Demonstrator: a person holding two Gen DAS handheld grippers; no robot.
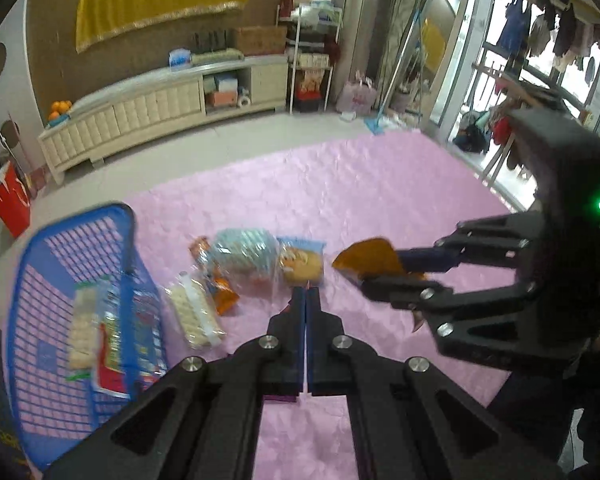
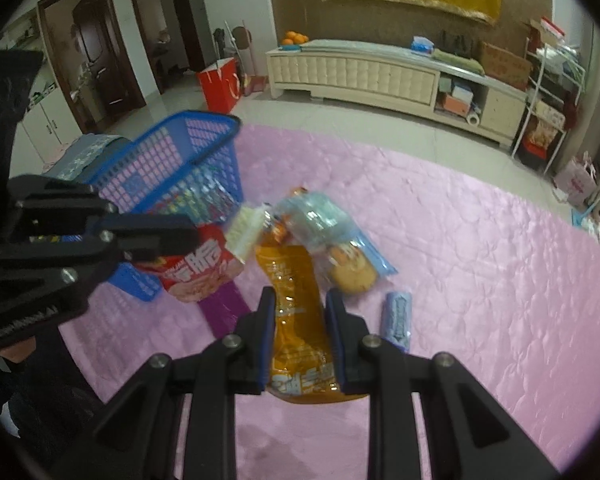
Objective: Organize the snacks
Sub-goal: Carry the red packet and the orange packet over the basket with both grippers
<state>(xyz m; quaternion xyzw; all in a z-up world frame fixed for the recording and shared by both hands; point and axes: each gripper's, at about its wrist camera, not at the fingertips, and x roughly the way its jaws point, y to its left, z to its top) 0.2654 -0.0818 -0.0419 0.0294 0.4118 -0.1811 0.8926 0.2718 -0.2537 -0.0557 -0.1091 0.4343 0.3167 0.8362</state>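
A blue mesh basket (image 1: 48, 280) (image 2: 188, 160) stands on the pink mat with several snack packs inside. My left gripper (image 1: 307, 292) is shut on a red snack bag (image 2: 198, 272), seen in the right wrist view beside the basket. My right gripper (image 2: 300, 300) is shut on an orange snack pouch (image 2: 296, 320) (image 1: 370, 258) and holds it above the mat. On the mat lie a white wafer pack (image 1: 194, 312), a pale blue bag (image 1: 246, 258), a cake pack (image 1: 302, 264) and a small blue roll (image 2: 398, 320).
The pink mat (image 1: 380, 184) covers the floor. A cream low cabinet (image 1: 148, 112) stands along the far wall, a red paper bag (image 2: 220, 84) beside it. A metal shelf rack (image 1: 308, 52) and glass doors are at the right.
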